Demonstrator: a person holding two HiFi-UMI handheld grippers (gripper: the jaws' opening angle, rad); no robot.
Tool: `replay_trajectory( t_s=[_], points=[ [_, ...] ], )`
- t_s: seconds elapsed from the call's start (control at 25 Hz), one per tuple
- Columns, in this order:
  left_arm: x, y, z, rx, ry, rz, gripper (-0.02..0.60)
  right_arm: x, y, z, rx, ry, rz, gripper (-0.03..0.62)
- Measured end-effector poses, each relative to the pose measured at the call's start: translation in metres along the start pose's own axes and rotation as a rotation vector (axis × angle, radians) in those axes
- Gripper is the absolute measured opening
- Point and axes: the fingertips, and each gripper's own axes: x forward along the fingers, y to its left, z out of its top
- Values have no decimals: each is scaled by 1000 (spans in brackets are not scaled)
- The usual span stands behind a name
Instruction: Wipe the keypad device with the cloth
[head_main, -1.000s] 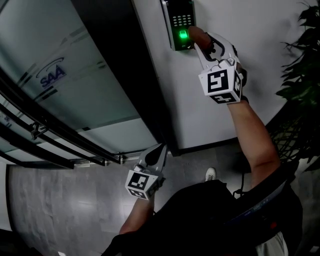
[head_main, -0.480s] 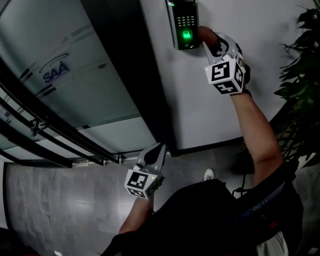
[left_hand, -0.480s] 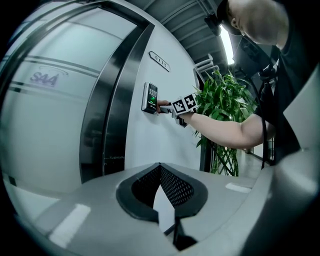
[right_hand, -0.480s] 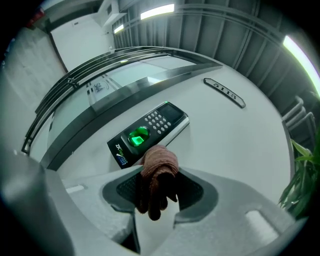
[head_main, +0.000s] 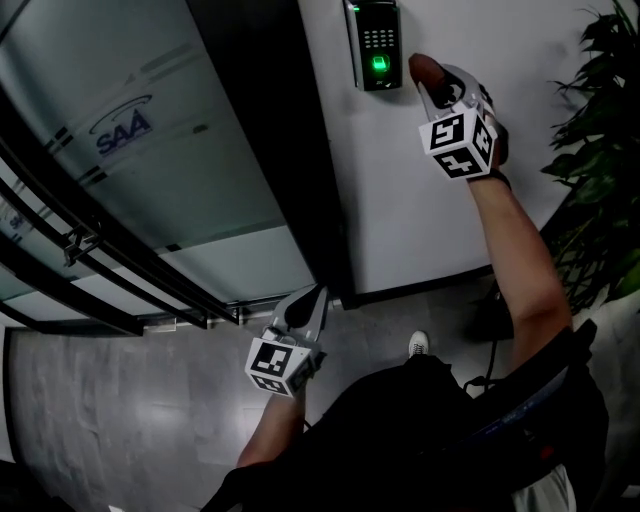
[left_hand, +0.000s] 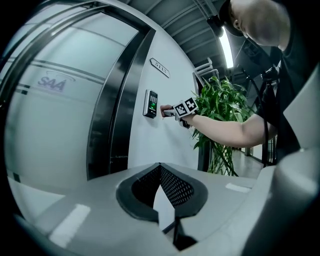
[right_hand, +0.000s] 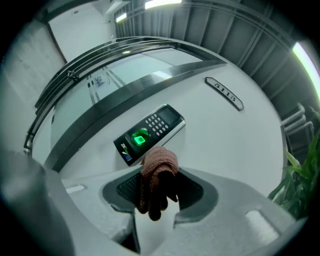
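The keypad device (head_main: 380, 42) is a dark wall unit with number keys and a glowing green fingerprint pad; it also shows in the right gripper view (right_hand: 149, 133) and small in the left gripper view (left_hand: 150, 104). My right gripper (head_main: 432, 84) is shut on a brown cloth (right_hand: 156, 177), whose bunched tip (head_main: 421, 68) sits just right of and below the device, close to the wall. My left gripper (head_main: 309, 308) hangs low by the person's waist, jaws closed with nothing between them.
A dark door frame (head_main: 265, 140) and frosted glass door (head_main: 130, 150) stand left of the device. A leafy green plant (head_main: 600, 150) stands at the right. A small room number plate (right_hand: 224, 92) is fixed on the white wall above the device.
My right gripper with the cloth has slid from the device's lower right edge out to its right side. The left gripper has stayed in place.
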Motion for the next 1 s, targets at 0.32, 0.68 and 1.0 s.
replay_trajectory(
  t_s=[0.32, 0.68, 1.0],
  points=[
    [-11, -18, -6, -2, 33, -74, 17, -127, 73, -26, 246, -22, 168, 147],
    [-6, -63, 1, 2, 24, -92, 17, -261, 145, -81, 617, 11, 400, 147],
    [-7, -117, 9, -4, 5, -54, 17, -333, 111, -85, 719, -55, 418, 147]
  ],
)
